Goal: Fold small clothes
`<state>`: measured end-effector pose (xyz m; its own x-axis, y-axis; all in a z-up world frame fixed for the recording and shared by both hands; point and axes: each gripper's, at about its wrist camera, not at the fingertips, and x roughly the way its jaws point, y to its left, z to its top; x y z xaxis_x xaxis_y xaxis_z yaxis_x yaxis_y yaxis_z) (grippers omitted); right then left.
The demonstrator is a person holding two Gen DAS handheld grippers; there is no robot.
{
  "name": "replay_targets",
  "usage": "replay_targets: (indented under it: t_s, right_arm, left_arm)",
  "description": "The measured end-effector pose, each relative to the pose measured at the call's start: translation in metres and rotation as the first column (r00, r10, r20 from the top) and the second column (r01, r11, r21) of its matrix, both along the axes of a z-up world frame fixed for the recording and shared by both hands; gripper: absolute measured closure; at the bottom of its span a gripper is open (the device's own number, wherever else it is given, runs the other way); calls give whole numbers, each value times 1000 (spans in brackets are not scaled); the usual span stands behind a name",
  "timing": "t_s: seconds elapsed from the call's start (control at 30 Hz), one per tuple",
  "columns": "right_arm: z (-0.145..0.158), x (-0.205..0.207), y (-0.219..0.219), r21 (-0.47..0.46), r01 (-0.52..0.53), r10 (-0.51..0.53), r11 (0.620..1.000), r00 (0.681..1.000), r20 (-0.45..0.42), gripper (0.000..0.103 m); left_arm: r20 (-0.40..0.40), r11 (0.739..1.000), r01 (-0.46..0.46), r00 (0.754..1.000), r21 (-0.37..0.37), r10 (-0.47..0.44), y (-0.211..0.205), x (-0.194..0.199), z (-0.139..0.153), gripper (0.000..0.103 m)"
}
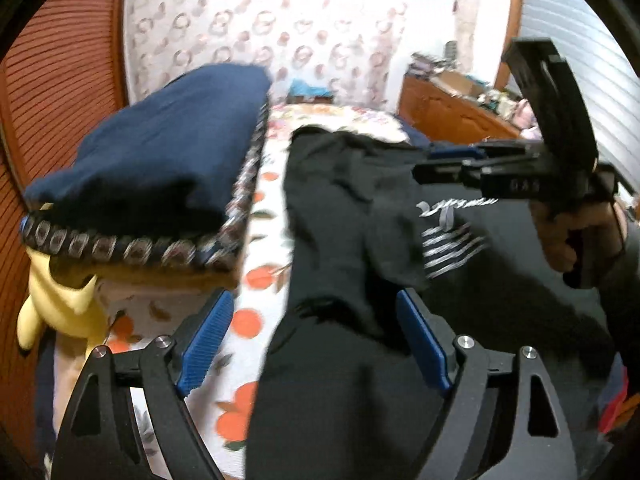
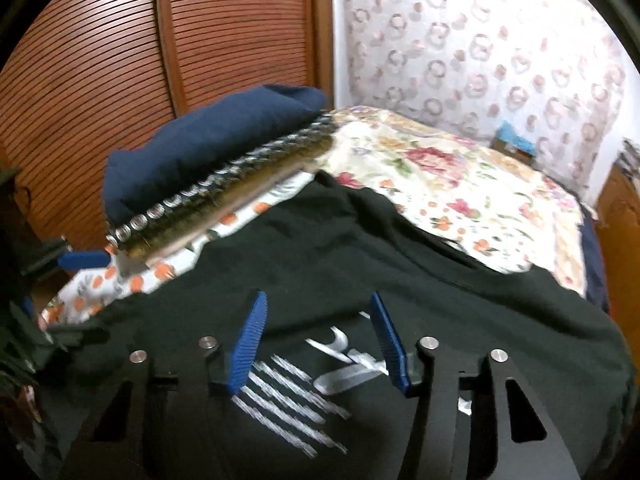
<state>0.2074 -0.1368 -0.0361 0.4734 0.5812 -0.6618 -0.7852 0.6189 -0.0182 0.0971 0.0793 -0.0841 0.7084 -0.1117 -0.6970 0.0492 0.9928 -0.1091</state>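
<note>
A black T-shirt [image 2: 360,248] with a white striped print [image 2: 288,404] lies spread on the flowered bedspread [image 2: 460,184]. In the left wrist view the shirt [image 1: 344,240] is rumpled, with a fold of it lying between my open left gripper's [image 1: 316,340] blue pads [image 1: 206,342]. My right gripper [image 2: 320,340] is open just above the print and holds nothing. It also shows in the left wrist view [image 1: 444,168], held by a hand over the shirt at the right.
A folded navy garment [image 1: 160,148] rests on a patterned cushion stack [image 1: 132,248] at the left of the bed. A yellow plush toy [image 1: 60,304] lies under it. Slatted wooden wardrobe doors [image 2: 120,60] stand behind. A cluttered wooden dresser [image 1: 452,108] is at the far right.
</note>
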Motion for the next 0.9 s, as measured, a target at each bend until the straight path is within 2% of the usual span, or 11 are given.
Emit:
replay_targets:
  t_s: [0.03, 0.17, 0.27, 0.33, 0.47, 0.53, 0.67, 0.9]
  right_arm:
    - [-5, 5, 6, -9, -6, 6, 1000, 1000, -11, 55]
    - [-27, 19, 23, -57, 4, -6, 998, 999, -38, 56]
    - [-44, 24, 31, -120, 29, -31, 992, 999, -16, 60]
    - [-47, 21, 29, -128, 26, -24, 991, 1000, 15, 63]
    - [-49, 14, 29, -122, -4, 7, 993, 1000, 23, 91]
    - [-48, 11, 25, -121, -1, 6, 993, 999, 44, 97]
    - [-35, 0, 6, -66, 12, -7, 998, 997, 74, 98]
    - [-28, -15, -39, -13, 67, -65, 998, 994, 92, 99]
  left_arm:
    - [-15, 1000, -10, 1000, 5, 10, 3, 0, -5, 19]
    - [-64, 999, -25, 998, 21, 26, 9, 3, -19, 19]
    - [-94, 1000, -26, 995, 5, 26, 12, 6, -24, 19]
    - [-108, 1000, -31, 994, 2, 31, 13, 8, -26, 19]
    - [-120, 999, -28, 992, 39, 33, 8, 10, -28, 17]
    - [-129, 998, -19, 991, 67, 28, 3, 11, -30, 14]
    - [-153, 996, 8, 988, 90, 6, -2, 14, -34, 0]
    - [-152, 996, 8, 988, 92, 6, -2, 13, -33, 0]
